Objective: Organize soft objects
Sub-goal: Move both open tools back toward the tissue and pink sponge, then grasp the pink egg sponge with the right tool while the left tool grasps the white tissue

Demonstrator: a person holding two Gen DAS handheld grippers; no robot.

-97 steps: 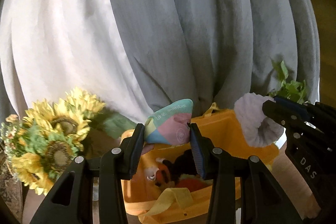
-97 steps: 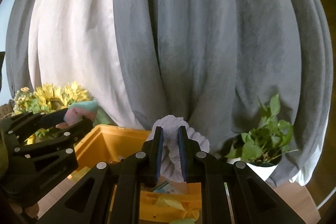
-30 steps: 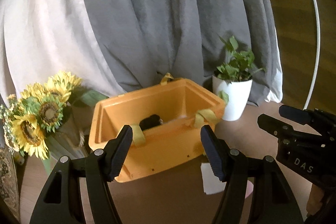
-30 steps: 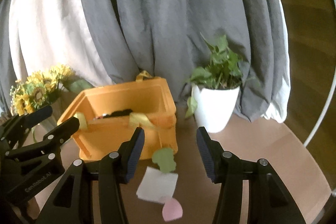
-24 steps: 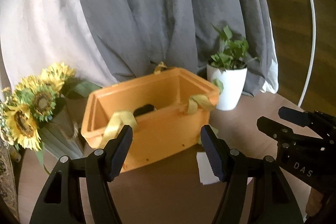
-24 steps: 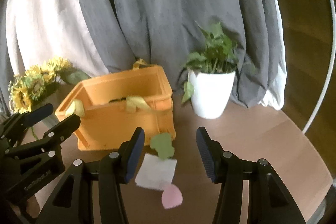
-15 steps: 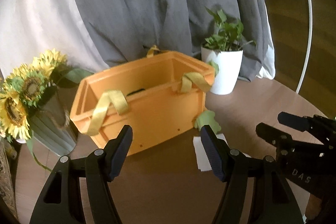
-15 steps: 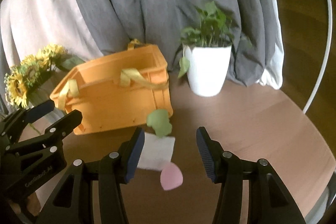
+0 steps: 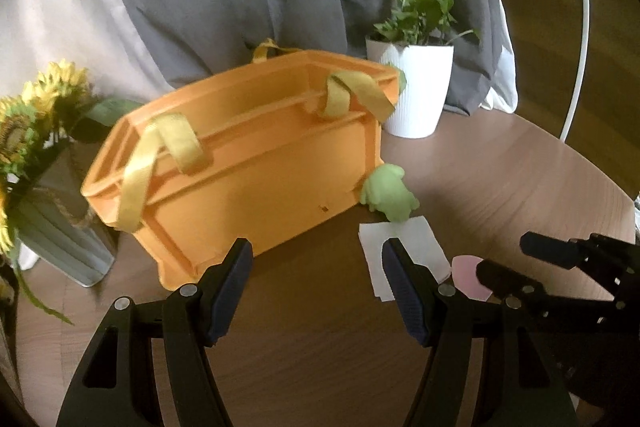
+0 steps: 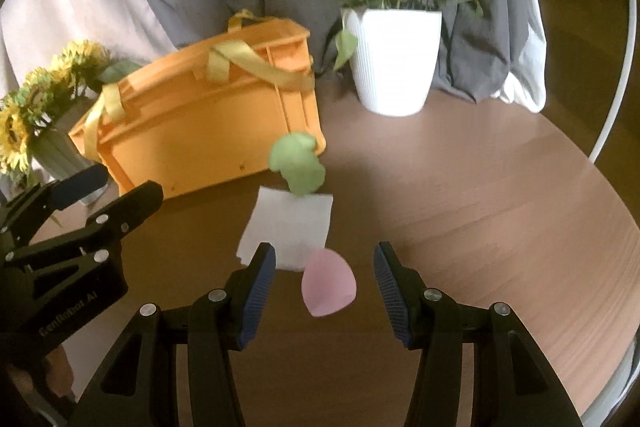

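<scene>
An orange crate (image 9: pixel 256 163) (image 10: pixel 208 131) with yellow straps stands on the round wooden table. By its right corner lies a green soft toy (image 9: pixel 388 195) (image 10: pixel 298 163), partly on a white folded cloth (image 9: pixel 412 247) (image 10: pixel 290 227). A pink teardrop sponge (image 10: pixel 328 287) (image 9: pixel 468 273) rests just in front of the cloth. My right gripper (image 10: pixel 324 287) stands open with the pink sponge between its fingers, not touching it. My left gripper (image 9: pixel 316 283) is open and empty, in front of the crate, and the right fingertip overlaps the cloth's edge.
A white pot with a green plant (image 9: pixel 416 95) (image 10: pixel 394 55) stands right of the crate. Sunflowers in a grey vase (image 9: pixel 36 163) (image 10: pixel 44 123) stand at the left. Grey and white curtains hang behind. The table's curved edge (image 10: pixel 616 307) runs along the right.
Both grippers have come down toward the table, so the crate, green toy, cloth and pink sponge loom larger and nearer. The soft things held earlier are gone from both jaws.
</scene>
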